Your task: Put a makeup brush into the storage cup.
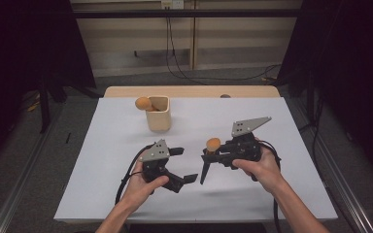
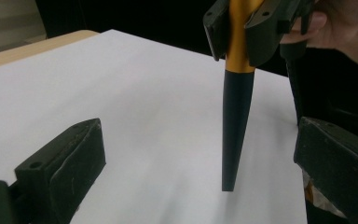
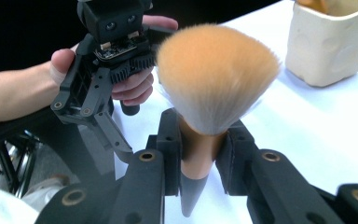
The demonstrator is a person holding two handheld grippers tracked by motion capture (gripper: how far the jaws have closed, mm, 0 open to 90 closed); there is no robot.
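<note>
- Dark-curtained room, cables on the far wall; a white table sheet (image 1: 126, 194) is laid over a wooden top.
- A beige cup (image 1: 158, 114) stands toward the far side of the sheet; a second brush (image 1: 143, 103) is seen leaning out over its left rim.
- The makeup brush (image 1: 210, 155) is held nearer the person than the cup and to its right, upright, bristles up, pointed black handle tip down, just above the sheet.
- The right gripper (image 3: 200, 158) is closed on the brush at the gold ferrule, one pad on each side; the brush is clamped just under the bristle head (image 3: 216, 74).
- The left gripper (image 1: 177, 165) is held nearer than the cup, just left of the brush, jaws spread wide, nothing between them.
- Handling, judged: the brush is likely light; handle and ferrule stiff, probably smooth and a bit slippery; bristles soft, easily splayed or crushed.
- Best hold is judged to be on the ferrule or upper handle; the bristles are to be avoided.
- The tapered handle (image 2: 237, 126) narrows downward, so a low grip is judged likely to slip out.
- Risk, judged: with a single clamp point, the brush may pivot if the tip is knocked on the cup rim.
</note>
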